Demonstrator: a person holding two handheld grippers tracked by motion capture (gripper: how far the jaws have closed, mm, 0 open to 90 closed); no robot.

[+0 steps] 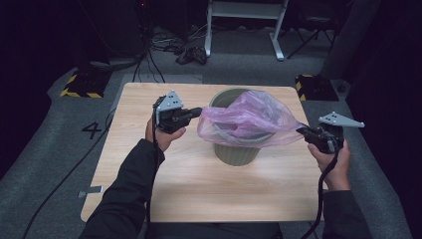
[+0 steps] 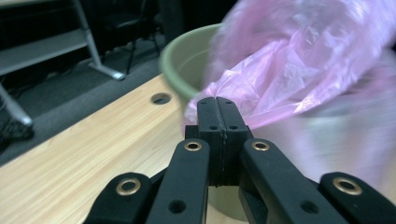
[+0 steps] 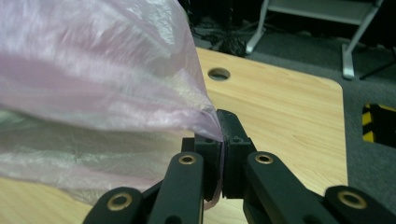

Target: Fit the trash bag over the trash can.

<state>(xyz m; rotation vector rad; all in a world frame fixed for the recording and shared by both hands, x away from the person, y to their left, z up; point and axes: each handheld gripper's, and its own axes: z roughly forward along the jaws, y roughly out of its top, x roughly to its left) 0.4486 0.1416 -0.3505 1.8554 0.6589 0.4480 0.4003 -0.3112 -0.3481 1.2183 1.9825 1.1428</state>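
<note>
An olive-green bin (image 1: 236, 154) stands upright in the middle of the wooden table (image 1: 199, 184). A thin pink plastic bag (image 1: 249, 117) is draped over its mouth and stretched sideways between both grippers. My left gripper (image 1: 198, 111) is at the bag's left edge with its jaws pressed together; in the left gripper view the tips (image 2: 217, 100) meet at the bag (image 2: 289, 70), beside the bin's rim (image 2: 182, 60). My right gripper (image 1: 300, 130) is off the bin's right side, and in the right gripper view its jaws (image 3: 222, 126) pinch a corner of the bag (image 3: 93, 79).
A round cable hole (image 2: 160, 98) is cut in the tabletop behind the bin. On the floor beyond the table lie yellow-and-black striped blocks (image 1: 79, 84) (image 1: 316, 87), loose cables (image 1: 191, 52) and a white desk frame (image 1: 244, 10). The near half of the table is bare wood.
</note>
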